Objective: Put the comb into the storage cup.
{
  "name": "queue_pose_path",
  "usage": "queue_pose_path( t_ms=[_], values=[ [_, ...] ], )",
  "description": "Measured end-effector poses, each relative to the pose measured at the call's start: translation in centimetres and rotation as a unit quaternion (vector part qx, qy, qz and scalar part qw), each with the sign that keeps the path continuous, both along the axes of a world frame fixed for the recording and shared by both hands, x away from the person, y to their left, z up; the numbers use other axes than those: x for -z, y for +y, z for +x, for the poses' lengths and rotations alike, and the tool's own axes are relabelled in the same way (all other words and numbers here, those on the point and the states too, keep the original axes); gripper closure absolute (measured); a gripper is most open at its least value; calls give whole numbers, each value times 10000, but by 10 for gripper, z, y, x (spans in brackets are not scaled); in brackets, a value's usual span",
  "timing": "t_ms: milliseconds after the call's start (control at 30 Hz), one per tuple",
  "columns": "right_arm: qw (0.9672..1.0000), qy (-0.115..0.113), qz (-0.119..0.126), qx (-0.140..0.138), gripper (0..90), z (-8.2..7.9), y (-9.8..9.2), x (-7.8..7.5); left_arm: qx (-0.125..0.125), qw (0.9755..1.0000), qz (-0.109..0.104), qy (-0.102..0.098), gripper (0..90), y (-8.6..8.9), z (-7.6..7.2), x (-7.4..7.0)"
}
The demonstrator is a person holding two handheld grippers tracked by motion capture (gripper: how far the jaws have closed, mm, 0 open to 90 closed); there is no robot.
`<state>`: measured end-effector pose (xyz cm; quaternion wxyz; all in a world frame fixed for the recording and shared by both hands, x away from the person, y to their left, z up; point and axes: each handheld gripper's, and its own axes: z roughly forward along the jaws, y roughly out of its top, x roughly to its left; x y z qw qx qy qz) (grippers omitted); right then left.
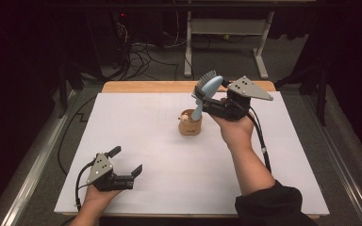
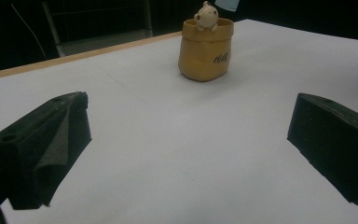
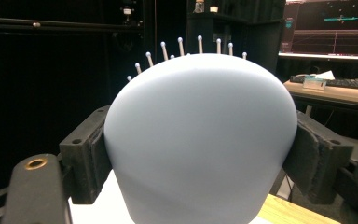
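Note:
A pale blue hairbrush (image 1: 209, 88) is held up above the table, its handle slanting down toward a small tan pot (image 1: 190, 125) with a little figure peeking over its rim. My right gripper (image 1: 206, 101) is shut on the brush. In the right gripper view the brush's smooth back (image 3: 200, 135) sits between both pads, bristle tips showing over its top. My left gripper (image 1: 127, 161) rests low at the front left of the white sheet, open with nothing in it. Past its spread jaws in the left gripper view stands the tan pot (image 2: 206, 49).
The white sheet (image 1: 169, 160) covers a wooden table whose far edge (image 1: 146, 86) shows. Behind it are a white desk frame (image 1: 226, 28) and cables (image 1: 141, 59) on the floor. A desk with a keyboard (image 3: 349, 84) and a monitor appears in the right gripper view.

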<state>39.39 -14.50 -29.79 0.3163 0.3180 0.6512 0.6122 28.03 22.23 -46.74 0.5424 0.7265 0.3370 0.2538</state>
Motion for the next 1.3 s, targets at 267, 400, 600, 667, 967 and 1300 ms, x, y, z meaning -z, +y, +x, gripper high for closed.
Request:
queue_pose_path(
  t_ms=[267,400,600,667,967,1300],
  values=[
    [10000,6,-16,27,207,8,6,0,-20,10000,-32,-13,3,1,0,0],
    [10000,26,-52,50,207,12,9,2,-15,9999,-85,-58,2,1,0,-1],
    [9999,89,-83,91,207,19,12,6,-20,9999,-127,-48,2,2,0,-1],
    [9998,139,-78,92,207,21,13,9,-25,9999,-126,-51,2,2,0,-1],
    [9996,221,-160,113,206,28,19,16,-46,9999,-133,-54,2,4,-1,-1],
    [9991,332,-213,127,206,34,24,25,-27,9999,-117,-60,2,3,-1,-2]
  ],
)
